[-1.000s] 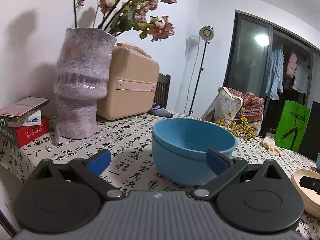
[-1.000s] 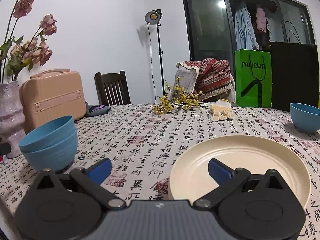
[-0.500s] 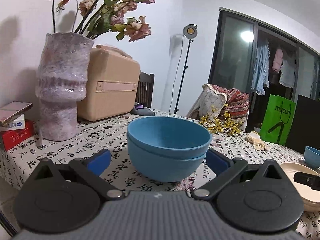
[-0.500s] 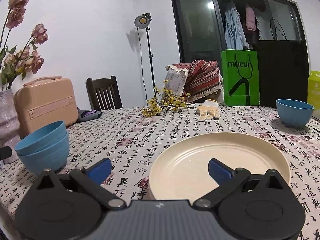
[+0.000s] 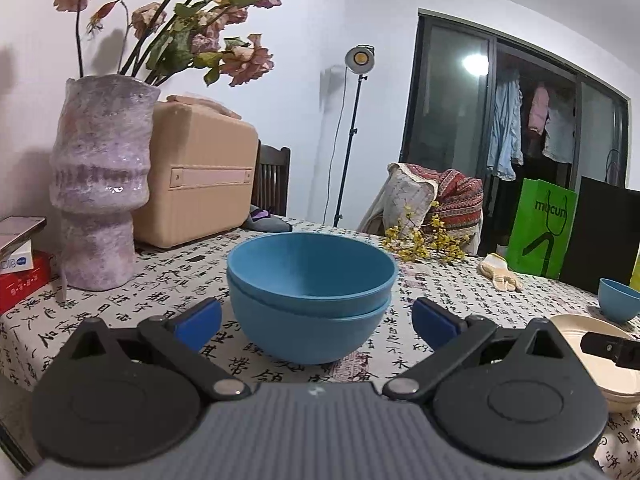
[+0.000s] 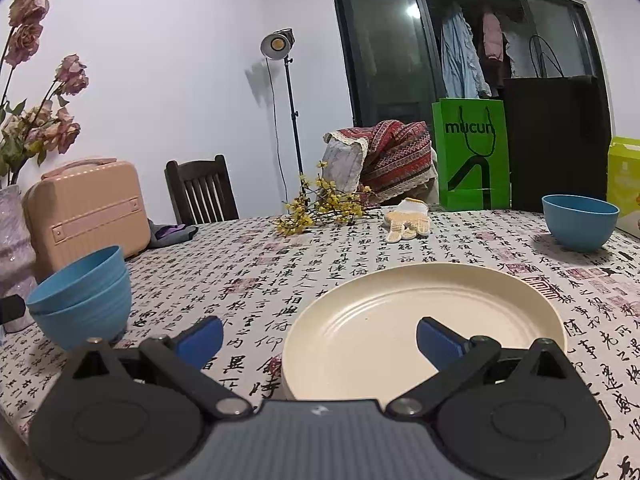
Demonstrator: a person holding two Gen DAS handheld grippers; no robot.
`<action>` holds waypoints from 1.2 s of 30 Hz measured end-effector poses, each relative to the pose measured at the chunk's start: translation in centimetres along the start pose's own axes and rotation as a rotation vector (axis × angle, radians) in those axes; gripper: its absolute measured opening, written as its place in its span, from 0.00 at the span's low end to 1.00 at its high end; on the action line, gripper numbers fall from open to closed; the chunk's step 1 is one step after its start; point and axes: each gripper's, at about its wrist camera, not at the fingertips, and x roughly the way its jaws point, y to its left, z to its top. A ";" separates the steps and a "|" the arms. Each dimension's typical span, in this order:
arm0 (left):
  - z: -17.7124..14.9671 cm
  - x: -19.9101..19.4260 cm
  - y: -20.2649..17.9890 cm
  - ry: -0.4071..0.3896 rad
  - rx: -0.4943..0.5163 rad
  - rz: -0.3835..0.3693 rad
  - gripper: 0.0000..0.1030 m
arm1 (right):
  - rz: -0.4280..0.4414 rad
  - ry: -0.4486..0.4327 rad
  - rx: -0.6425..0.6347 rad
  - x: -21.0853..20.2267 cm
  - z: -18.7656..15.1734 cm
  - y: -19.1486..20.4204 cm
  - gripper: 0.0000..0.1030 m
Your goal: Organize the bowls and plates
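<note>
Two blue bowls nested as a stack (image 5: pixel 312 300) stand on the patterned tablecloth, straight ahead of my left gripper (image 5: pixel 316 322), which is open with its blue pads on either side of the stack and short of it. The same stack (image 6: pixel 82 300) shows at the left of the right wrist view. A cream plate stack (image 6: pixel 420 328) lies under my right gripper (image 6: pixel 320 340), which is open and holds nothing. A single blue bowl (image 6: pixel 580 222) sits at the far right. The cream plate (image 5: pixel 600 356) and that bowl (image 5: pixel 618 300) also appear at the right of the left wrist view.
A purple vase with dried roses (image 5: pixel 100 200) and a tan case (image 5: pixel 196 180) stand at the left. Books with a phone (image 5: pixel 20 256) lie at the table's left edge. Yellow flowers (image 6: pixel 320 208), a glove (image 6: pixel 408 220), a green bag (image 6: pixel 472 156) and a chair (image 6: pixel 200 190) line the far side.
My left gripper has drawn back and levelled, so the bowl stack now sits centred between its pads and farther off. My right gripper has pulled back a little from the plate.
</note>
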 end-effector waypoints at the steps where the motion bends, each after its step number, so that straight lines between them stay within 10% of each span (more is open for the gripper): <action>1: 0.0 0.0 -0.1 -0.001 0.003 -0.002 1.00 | -0.002 -0.001 0.002 0.0 0.0 -0.1 1.00; 36: 0.1 0.6 -4.9 -0.001 0.034 -0.102 1.00 | -0.104 -0.028 0.052 -1.6 0.4 -4.8 1.00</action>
